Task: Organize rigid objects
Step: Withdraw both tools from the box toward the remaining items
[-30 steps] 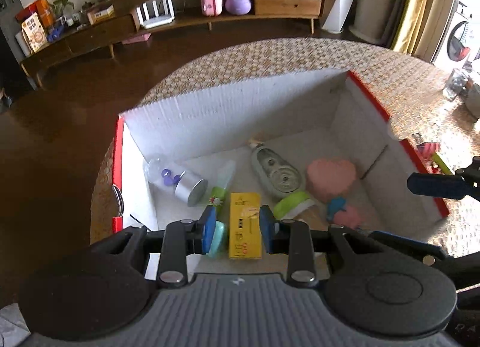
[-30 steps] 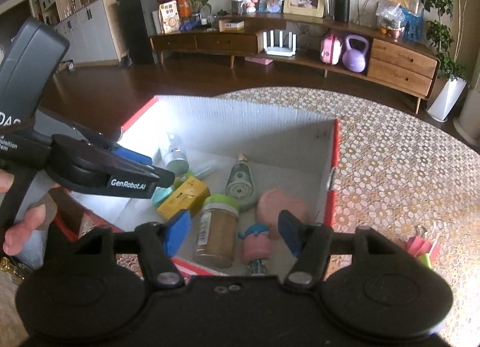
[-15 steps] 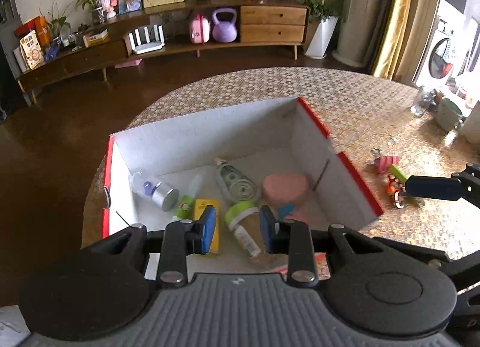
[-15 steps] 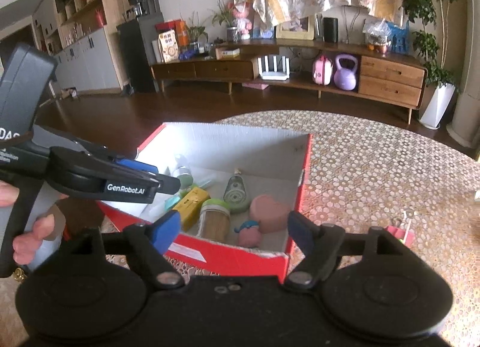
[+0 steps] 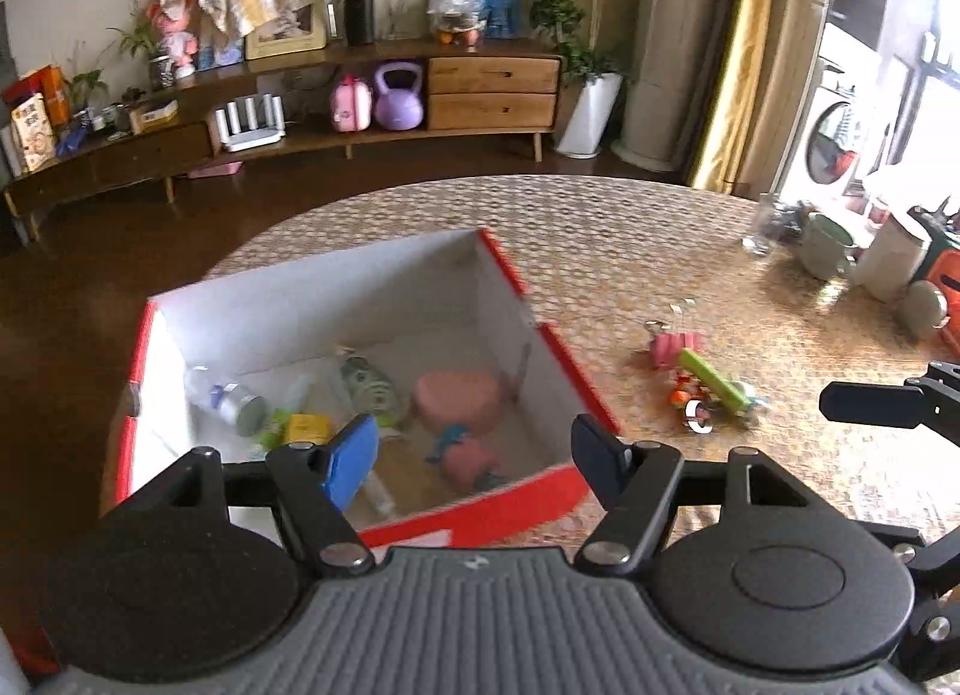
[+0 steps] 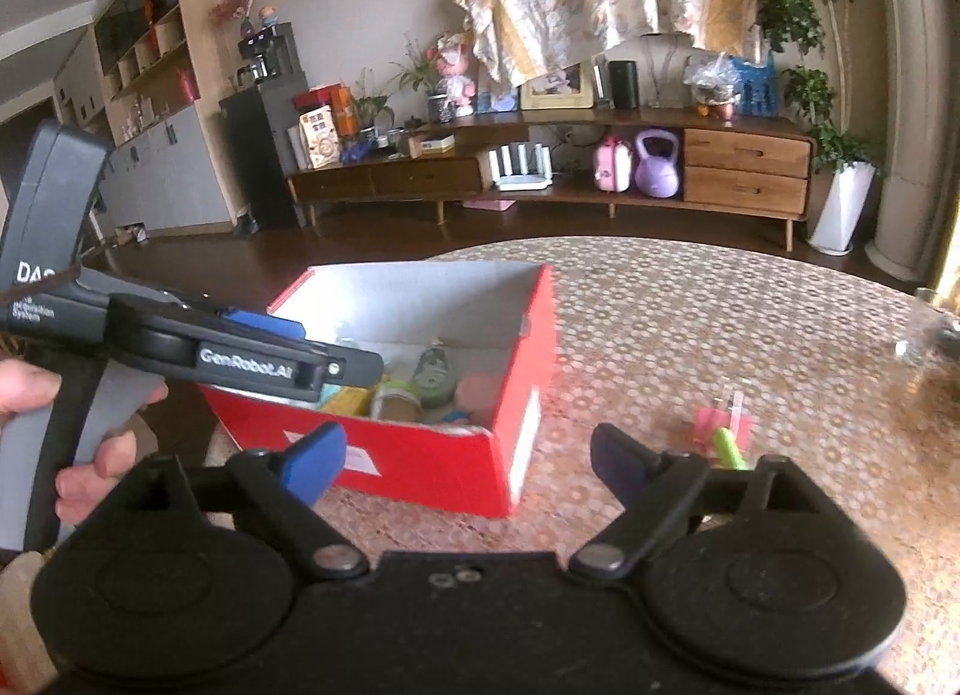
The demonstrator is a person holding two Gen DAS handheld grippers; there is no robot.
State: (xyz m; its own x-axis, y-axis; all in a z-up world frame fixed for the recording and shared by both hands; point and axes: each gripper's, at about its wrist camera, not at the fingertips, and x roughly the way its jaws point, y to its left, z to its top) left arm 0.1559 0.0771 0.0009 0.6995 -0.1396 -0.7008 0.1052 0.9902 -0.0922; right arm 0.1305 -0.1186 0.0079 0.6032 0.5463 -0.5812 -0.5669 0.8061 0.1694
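Note:
A red cardboard box (image 5: 564, 356) with a white inside stands on the round table; it also shows in the right wrist view (image 6: 420, 470). In it lie a pink heart-shaped case (image 5: 459, 398), a small bottle (image 5: 231, 401), a yellow packet (image 5: 309, 428), a green correction-tape roller (image 5: 372, 386) and a pink-and-blue figure (image 5: 465, 455). My left gripper (image 5: 474, 464) is open and empty, raised above the box's near wall. My right gripper (image 6: 465, 458) is open and empty, pulled back from the box. Loose on the table lie a pink clip (image 5: 675, 344) and a green stick (image 5: 711, 374).
Cups and containers (image 5: 864, 251) stand at the table's far right. A small glass (image 5: 765, 224) stands near them. The table carries a patterned mat (image 6: 690, 323). A low wooden sideboard (image 6: 540, 179) runs along the far wall beyond the dark floor.
Both grippers have risen and pulled back from the box. My left gripper has opened wide from nearly shut. The right gripper's jaws have spread a little more.

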